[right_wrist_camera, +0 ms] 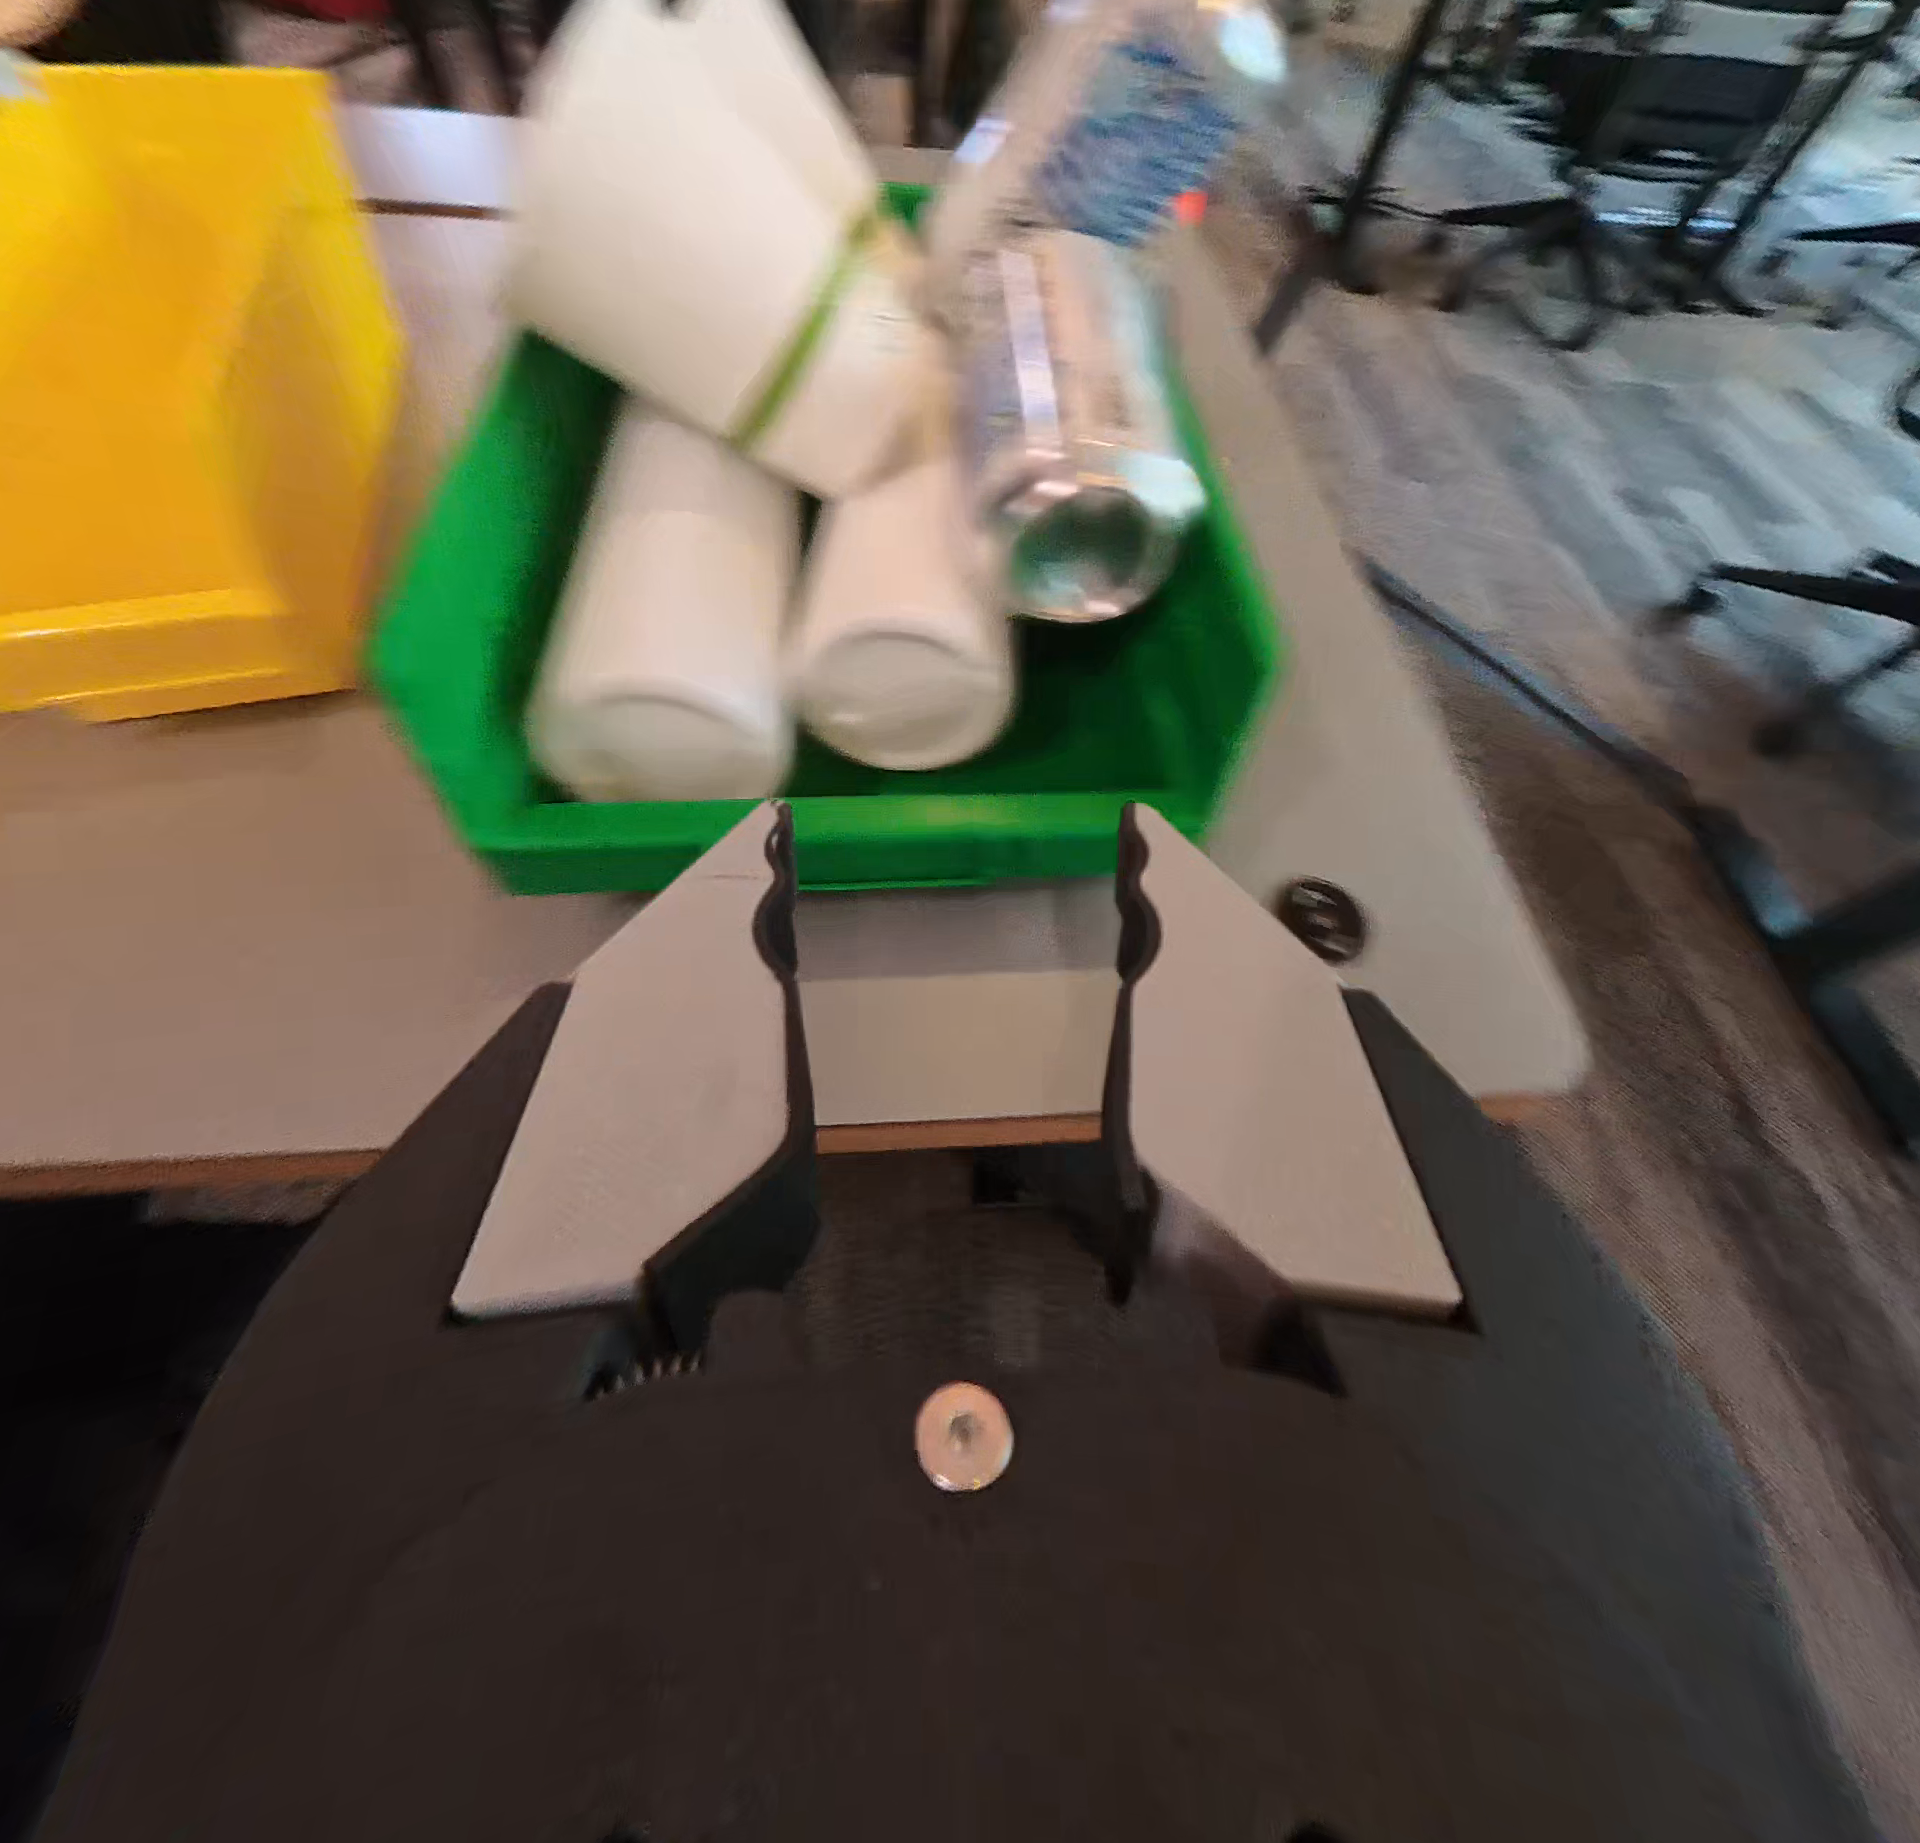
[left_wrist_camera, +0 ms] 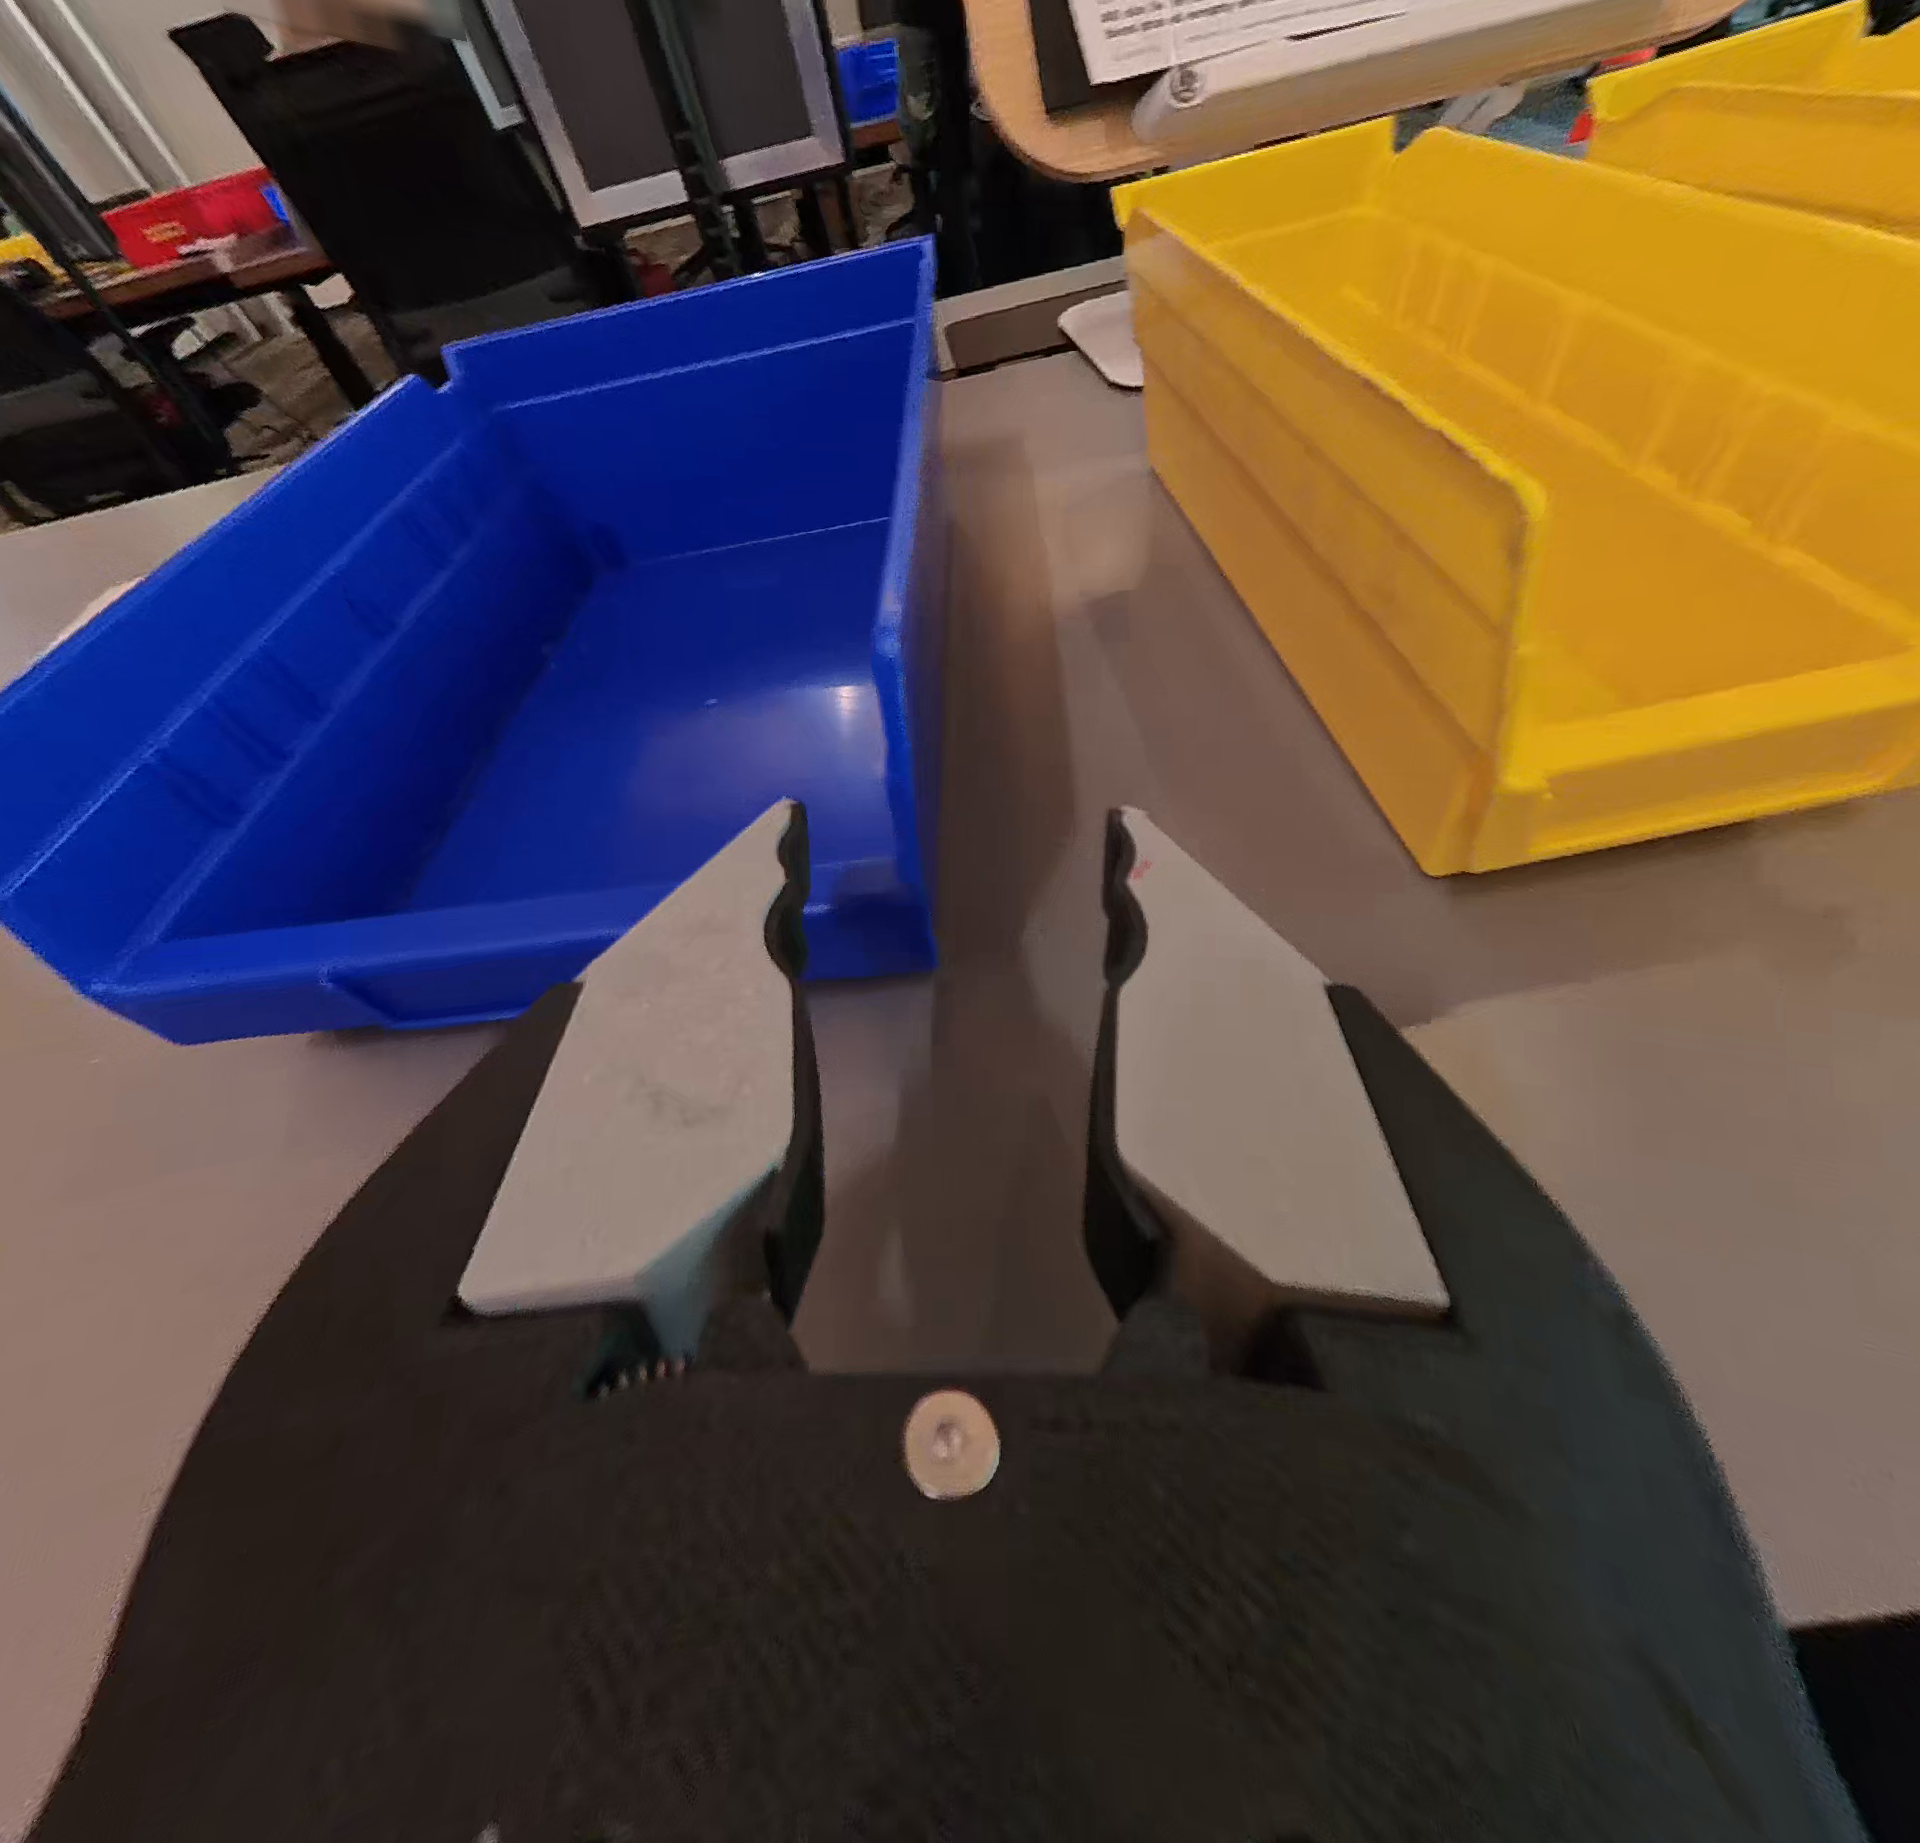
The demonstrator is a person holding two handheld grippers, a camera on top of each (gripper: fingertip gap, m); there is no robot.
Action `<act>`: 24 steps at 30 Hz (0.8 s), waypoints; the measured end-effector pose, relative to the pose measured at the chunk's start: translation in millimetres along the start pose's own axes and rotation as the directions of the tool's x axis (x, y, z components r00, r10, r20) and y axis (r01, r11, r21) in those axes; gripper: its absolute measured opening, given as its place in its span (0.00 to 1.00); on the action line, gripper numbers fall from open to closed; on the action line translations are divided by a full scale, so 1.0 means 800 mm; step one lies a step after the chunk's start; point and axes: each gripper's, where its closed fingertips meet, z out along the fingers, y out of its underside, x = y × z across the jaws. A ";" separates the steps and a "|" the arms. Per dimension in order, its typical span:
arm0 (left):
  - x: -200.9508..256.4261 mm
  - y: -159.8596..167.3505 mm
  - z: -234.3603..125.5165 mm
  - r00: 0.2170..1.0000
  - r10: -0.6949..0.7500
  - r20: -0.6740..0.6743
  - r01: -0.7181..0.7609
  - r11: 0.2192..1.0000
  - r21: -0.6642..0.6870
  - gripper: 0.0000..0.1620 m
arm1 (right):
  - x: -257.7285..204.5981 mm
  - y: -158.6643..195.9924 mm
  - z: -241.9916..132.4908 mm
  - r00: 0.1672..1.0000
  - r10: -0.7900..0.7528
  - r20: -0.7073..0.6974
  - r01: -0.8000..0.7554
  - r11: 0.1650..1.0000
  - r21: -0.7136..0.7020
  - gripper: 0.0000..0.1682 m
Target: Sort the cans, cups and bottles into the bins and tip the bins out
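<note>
Looks like sorting's the step in hand; white paper cups [right_wrist_camera: 665, 609] and a clear plastic bottle [right_wrist_camera: 1081, 318] fill the green plastic bin [right_wrist_camera: 883, 843] mid-frame, right gripper [right_wrist_camera: 954, 837] agape, empty, just short of it; left gripper [left_wrist_camera: 951, 848] likewise, empty blue plastic bin [left_wrist_camera: 260, 671] centre-left, yellow plastic bin [left_wrist_camera: 1351, 588] right; next, I'd guess, grab a cup.

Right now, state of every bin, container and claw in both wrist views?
Blue plastic bin: upright on the table, empty.
Near yellow plastic bin: upright, nothing seen inside.
Green plastic bin: upright near the table edge, piled past its rim.
White paper cups: lying on their sides in the green bin.
Clear plastic bottles: lying tilted in the green bin.
Left claw: open, empty.
Right claw: open, empty.
</note>
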 end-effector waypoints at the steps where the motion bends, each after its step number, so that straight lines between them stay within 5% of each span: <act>1: 0.007 0.000 0.000 1.000 0.004 -0.011 -0.004 1.000 -0.001 0.35 | 0.029 0.005 0.001 0.998 0.016 -0.055 -0.016 1.000 -0.002 0.36; 5: 0.024 0.000 0.005 0.999 0.018 -0.027 -0.019 0.999 -0.031 0.40 | 0.084 0.019 0.024 0.993 0.074 -0.097 -0.073 0.997 0.016 0.36; 14: 0.012 -0.003 0.031 0.998 -0.066 0.013 0.067 0.990 -0.124 0.43 | 0.094 0.029 0.112 0.984 0.174 -0.044 -0.173 0.985 0.030 0.32; 15: 0.009 0.002 0.036 0.997 -0.068 0.024 0.071 0.989 -0.131 0.40 | 0.096 0.033 0.121 0.981 0.184 -0.056 -0.183 0.983 0.026 0.27; 17: -0.001 0.006 0.042 0.995 -0.057 0.076 0.066 0.990 -0.124 0.17 | 0.096 0.037 0.134 0.976 0.212 -0.043 -0.210 0.977 0.039 0.08; 19: -0.013 0.006 0.041 0.991 -0.052 0.122 0.066 0.991 -0.113 0.02 | 0.095 0.036 0.135 0.974 0.226 -0.018 -0.224 0.973 0.056 0.06; 24: -0.012 0.006 0.043 0.995 -0.049 0.088 0.059 0.992 -0.115 0.02 | 0.083 0.040 0.129 0.984 0.175 -0.006 -0.175 0.984 0.002 0.04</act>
